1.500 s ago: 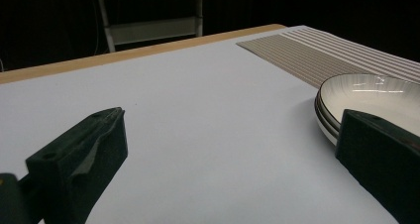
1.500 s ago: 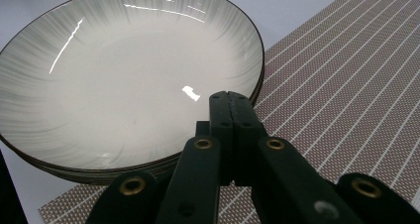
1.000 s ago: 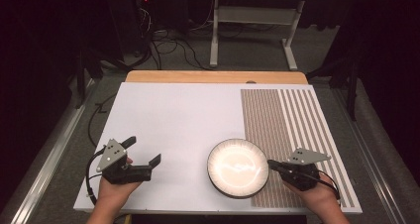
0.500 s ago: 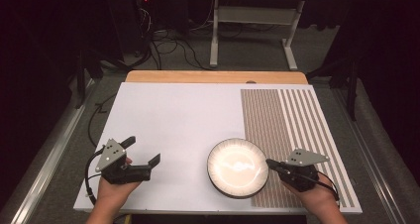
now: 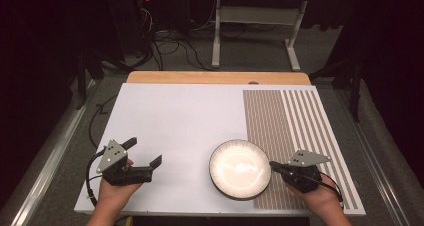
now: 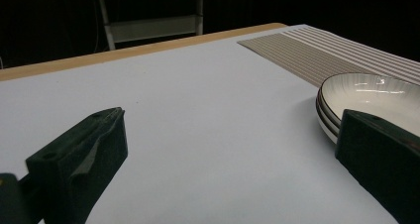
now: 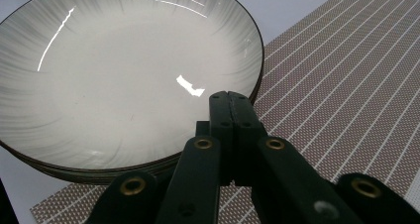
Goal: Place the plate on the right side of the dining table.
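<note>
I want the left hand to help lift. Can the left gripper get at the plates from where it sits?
Probably yes. The left gripper has its jaws open and aimed toward the plates, with only bare white table between them. The right gripper, shut, sits at the far rim.

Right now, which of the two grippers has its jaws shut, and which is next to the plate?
The right gripper: its jaws are pressed together at the plate rim. The left gripper stands open, apart from it.
</note>
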